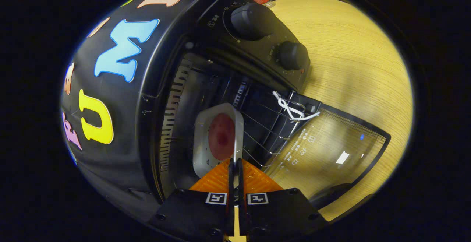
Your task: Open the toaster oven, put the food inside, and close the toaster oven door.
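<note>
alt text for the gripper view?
Gripper shut on the rim of a white tray holding red food, inside the open black oven on its wire rack. Glass door lies open on the wooden table.

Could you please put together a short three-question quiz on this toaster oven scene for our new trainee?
1. True or false: the toaster oven door is shut.
2. What does the gripper hold? A) a knob B) the rim of the tray C) the white cord
3. Fill in: the tray carries a round ___ piece of food.

Key
1. False: the glass door lies folded down and open, over the wooden table.
2. B: both fingers are pinched on the tray's rim, with the tray reaching into the oven over the wire rack.
3. Red.
</note>
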A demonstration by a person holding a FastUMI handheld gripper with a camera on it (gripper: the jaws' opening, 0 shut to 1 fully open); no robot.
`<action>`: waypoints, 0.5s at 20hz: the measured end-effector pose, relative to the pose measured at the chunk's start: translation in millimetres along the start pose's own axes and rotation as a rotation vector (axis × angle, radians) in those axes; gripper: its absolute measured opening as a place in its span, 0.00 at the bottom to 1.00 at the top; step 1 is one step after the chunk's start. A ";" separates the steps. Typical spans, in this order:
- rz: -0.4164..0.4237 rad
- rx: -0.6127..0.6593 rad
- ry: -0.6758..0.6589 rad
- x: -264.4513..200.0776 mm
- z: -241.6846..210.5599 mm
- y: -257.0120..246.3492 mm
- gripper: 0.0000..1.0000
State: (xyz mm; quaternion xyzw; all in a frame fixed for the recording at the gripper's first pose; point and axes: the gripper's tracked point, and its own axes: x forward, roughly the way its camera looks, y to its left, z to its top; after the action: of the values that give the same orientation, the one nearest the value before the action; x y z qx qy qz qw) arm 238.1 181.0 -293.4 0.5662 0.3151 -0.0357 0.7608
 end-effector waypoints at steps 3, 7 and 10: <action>0.009 -0.006 -0.015 4.8 0.2 1.6 0.06; 0.018 -0.007 -0.006 3.1 -1.7 3.7 0.10; 0.053 -0.004 0.018 -2.9 -4.7 11.7 0.25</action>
State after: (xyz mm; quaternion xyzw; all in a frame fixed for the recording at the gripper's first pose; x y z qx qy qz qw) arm 238.5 188.5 -282.9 0.5731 0.3068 -0.0096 0.7598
